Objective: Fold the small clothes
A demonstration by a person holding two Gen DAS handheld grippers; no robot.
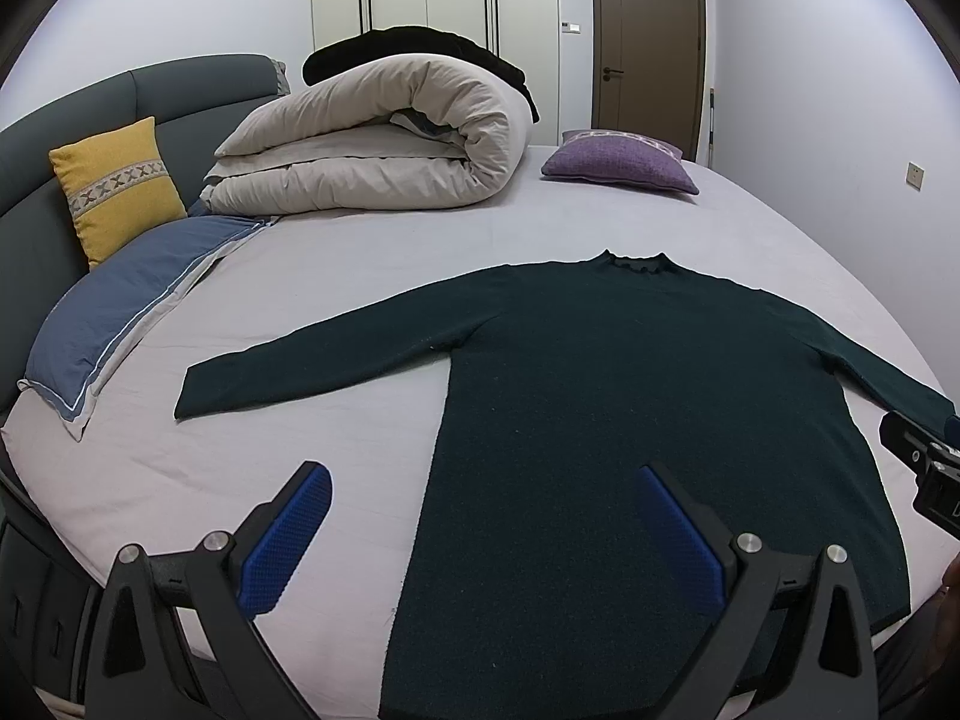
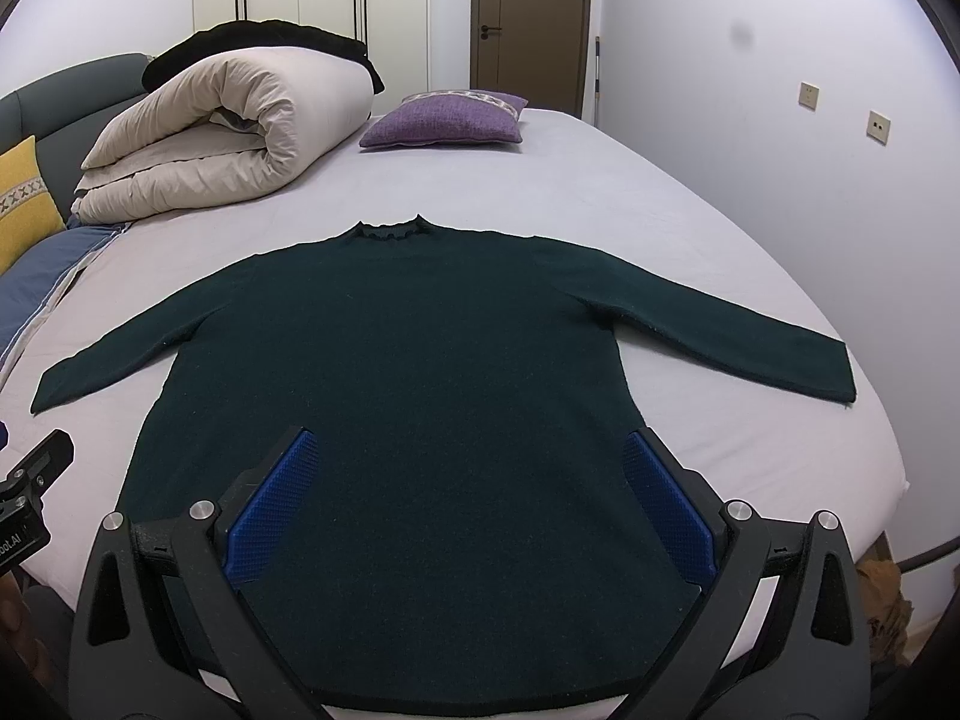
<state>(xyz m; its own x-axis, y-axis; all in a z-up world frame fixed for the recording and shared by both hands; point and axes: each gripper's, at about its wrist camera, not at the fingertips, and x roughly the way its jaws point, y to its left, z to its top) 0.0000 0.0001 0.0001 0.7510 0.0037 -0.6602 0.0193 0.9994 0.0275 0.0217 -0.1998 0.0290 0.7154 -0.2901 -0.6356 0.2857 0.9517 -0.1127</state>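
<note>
A dark green long-sleeved sweater point(image 1: 630, 396) point(image 2: 420, 360) lies flat on the bed, collar away from me, both sleeves spread out to the sides. My left gripper point(image 1: 483, 480) hovers open above the sweater's lower left edge, its blue pads point(image 1: 282, 540) wide apart with nothing between them. My right gripper point(image 2: 468, 450) hangs open over the sweater's lower body, holding nothing. The right gripper's black body point(image 1: 924, 468) shows at the right edge of the left wrist view. The left gripper's body point(image 2: 30, 492) shows at the left edge of the right wrist view.
The bed's pale grey sheet point(image 1: 360, 276) carries a rolled beige duvet point(image 1: 372, 138) with a black garment on top, a purple cushion point(image 1: 621, 162), a yellow cushion point(image 1: 117, 192) and a blue pillow point(image 1: 120, 312). A grey headboard stands left; wardrobe and brown door point(image 1: 648, 42) behind.
</note>
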